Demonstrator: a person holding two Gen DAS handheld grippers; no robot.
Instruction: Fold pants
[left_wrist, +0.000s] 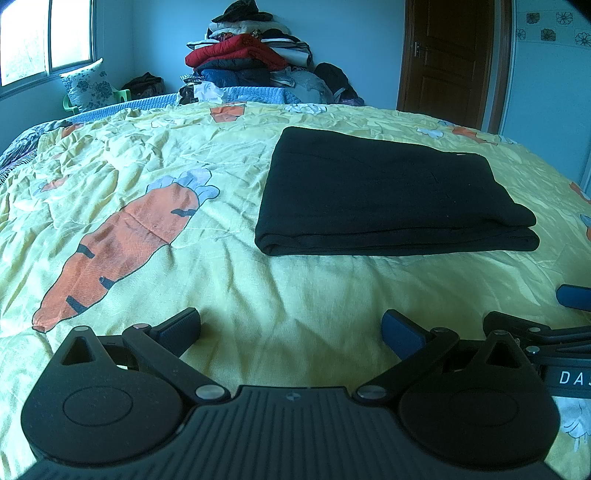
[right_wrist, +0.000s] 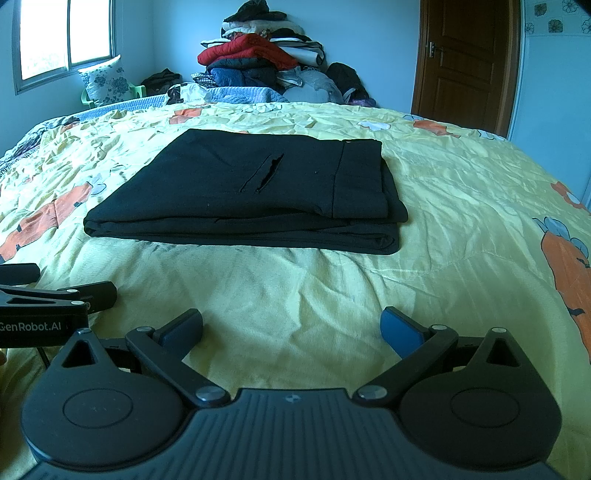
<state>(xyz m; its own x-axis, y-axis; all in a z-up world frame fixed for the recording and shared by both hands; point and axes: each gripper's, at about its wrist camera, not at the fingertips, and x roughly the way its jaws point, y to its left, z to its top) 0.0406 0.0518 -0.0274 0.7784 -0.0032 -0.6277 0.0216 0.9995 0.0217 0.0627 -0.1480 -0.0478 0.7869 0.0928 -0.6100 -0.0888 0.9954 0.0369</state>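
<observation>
Black, soft fabric: the pants (right_wrist: 243, 195) lie already folded into a flat rectangle on the bed (right_wrist: 332, 295), ahead of both tools and touching neither. The left hand-held gripper (left_wrist: 291, 332) has its jaws wide apart and holds nothing; the pants are ahead of it and to its right. The right hand-held gripper (right_wrist: 291, 328) is also spread open and empty, with the pants ahead and a little to its left. I judge the cloth light and limp, so it would sag if lifted by one point; the thick layered edge nearest the grippers, near its two corners, seems the best place to pinch. The yellow bedcover with carrot prints is wrinkled and soft, so it gives under pressure. Beyond the pants are a pile of clothes (right_wrist: 258, 55), a window (right_wrist: 66, 37) and a brown door (right_wrist: 469, 62).
</observation>
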